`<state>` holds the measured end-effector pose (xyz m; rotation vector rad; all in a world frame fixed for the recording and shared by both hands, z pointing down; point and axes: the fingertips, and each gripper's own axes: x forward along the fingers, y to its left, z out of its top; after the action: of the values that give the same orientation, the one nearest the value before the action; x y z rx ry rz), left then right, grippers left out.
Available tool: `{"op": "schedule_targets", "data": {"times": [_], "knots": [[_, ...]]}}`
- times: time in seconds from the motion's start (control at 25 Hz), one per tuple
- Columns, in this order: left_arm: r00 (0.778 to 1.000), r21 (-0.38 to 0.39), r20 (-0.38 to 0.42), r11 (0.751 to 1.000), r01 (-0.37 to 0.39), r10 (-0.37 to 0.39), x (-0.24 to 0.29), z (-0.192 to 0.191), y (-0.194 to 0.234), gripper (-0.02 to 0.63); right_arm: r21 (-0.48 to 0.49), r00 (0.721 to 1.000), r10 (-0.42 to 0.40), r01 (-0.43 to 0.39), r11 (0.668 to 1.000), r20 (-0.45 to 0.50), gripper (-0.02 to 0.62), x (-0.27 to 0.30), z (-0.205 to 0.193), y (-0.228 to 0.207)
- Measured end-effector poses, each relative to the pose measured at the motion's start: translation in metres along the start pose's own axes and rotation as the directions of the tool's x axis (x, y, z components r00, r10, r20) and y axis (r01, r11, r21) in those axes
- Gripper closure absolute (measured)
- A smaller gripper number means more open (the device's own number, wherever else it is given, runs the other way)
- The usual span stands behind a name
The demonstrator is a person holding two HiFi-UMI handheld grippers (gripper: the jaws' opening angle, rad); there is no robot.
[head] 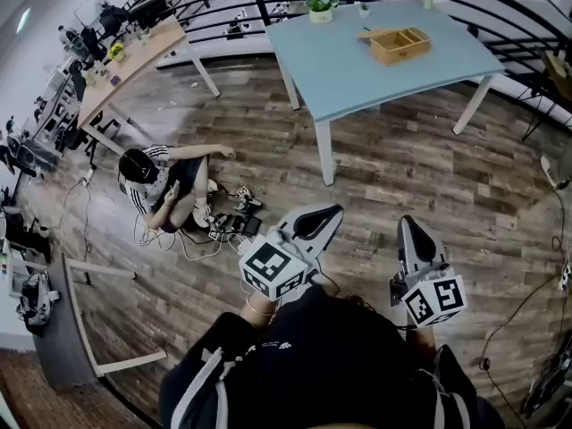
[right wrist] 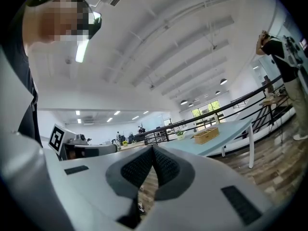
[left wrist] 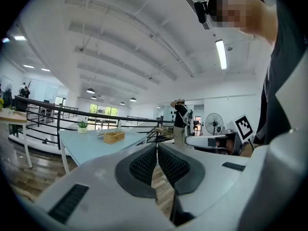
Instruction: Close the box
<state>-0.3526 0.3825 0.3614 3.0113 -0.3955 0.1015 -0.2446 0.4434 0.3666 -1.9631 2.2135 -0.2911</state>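
Nearest the wearer, both tools are held level at waist height, pointing toward 12 o'clock. The left claw point(head: 332, 211) has its ribbed pads pressed together with nothing between them. The right claw point(head: 407, 222), just beside it at 3 o'clock, is likewise closed and empty. Neither touches anything. This looks like a carrying posture for the walk in, with the jaws closed because there is nothing yet to grasp.

Beyond them lies bare wooden floor point(head: 402, 168). At about 10 o'clock a seated person point(head: 154, 179) works among cables on the boards, clear of the path ahead.

Farther off, at 12 to 1 o'clock, stands the pale blue bench point(head: 349, 74). The box point(head: 400, 45) sits on its far half, well apart from both claws, its top open and its inner dividers showing. A thin piece juts from its 9 o'clock side, but whether that is the lid is too small to tell. A potted plant point(head: 320, 9) stands at the bench's far edge, with a black railing point(head: 268, 12) behind it.

The closing has not begun, and the approach probably comes first.
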Motion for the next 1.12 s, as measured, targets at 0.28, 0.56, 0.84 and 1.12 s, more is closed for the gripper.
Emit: {"op": "schedule_targets", "data": {"times": [0.28,0.56,0.84,1.12], "knots": [[1.000,0.011,-0.011,1.000,0.008,-0.008,0.020,-0.006,-0.034,0.586,0.008,1.000,-0.027,0.027,1.000,0.001,0.595,-0.037,-0.003,-0.025],[1.000,0.009,-0.020,1.000,0.018,-0.017,0.031,-0.010,-0.055,0.586,0.004,0.998,-0.057,0.057,0.998,-0.009,0.595,-0.065,-0.004,-0.042],[0.999,-0.006,-0.023,1.000,0.025,-0.025,0.048,-0.010,-0.059,0.586,-0.003,0.997,-0.074,0.074,0.997,-0.015,0.594,-0.072,-0.001,-0.057],[1.000,-0.020,-0.017,1.000,0.024,-0.024,0.065,-0.005,-0.037,0.586,-0.007,0.997,-0.079,0.079,0.997,0.005,0.594,-0.051,0.011,-0.073]]}}
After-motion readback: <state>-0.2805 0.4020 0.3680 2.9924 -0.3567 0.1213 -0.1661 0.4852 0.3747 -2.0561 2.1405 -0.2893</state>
